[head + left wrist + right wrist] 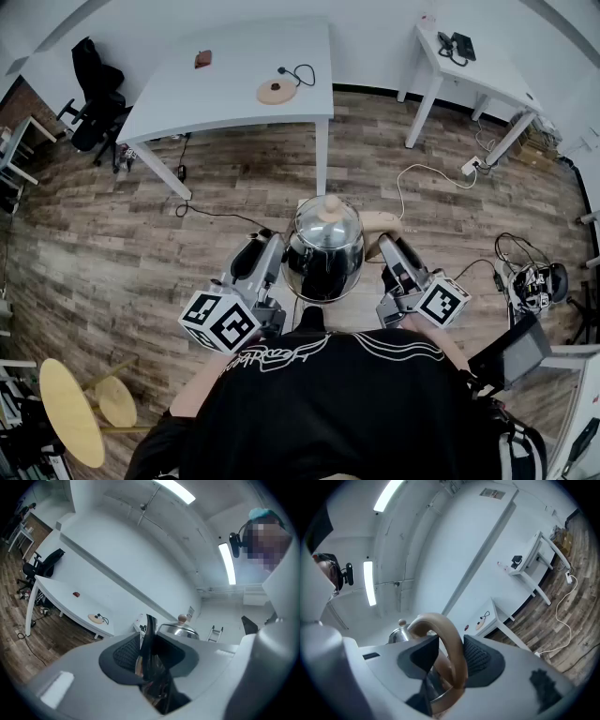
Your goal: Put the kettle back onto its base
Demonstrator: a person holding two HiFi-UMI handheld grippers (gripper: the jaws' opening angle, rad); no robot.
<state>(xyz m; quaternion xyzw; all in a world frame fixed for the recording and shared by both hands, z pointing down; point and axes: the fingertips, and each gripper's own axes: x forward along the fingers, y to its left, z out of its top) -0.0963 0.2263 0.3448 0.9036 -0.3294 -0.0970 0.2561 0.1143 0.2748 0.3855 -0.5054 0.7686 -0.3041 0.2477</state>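
Note:
A glass kettle with a steel lid, a wooden knob and a wooden handle hangs in the air close in front of the person's chest. My left gripper is shut on its dark spout. My right gripper is shut on its curved wooden handle. The steel lid shows just behind the left jaws. The round wood-coloured base with its black cord lies far ahead on the white table, and it also shows as the base and the base in the two gripper views.
A small reddish object lies on the same table. A black office chair stands at its left end. A second white table with a phone stands at the right. Cables trail over the wood floor, and a yellow stool is at the lower left.

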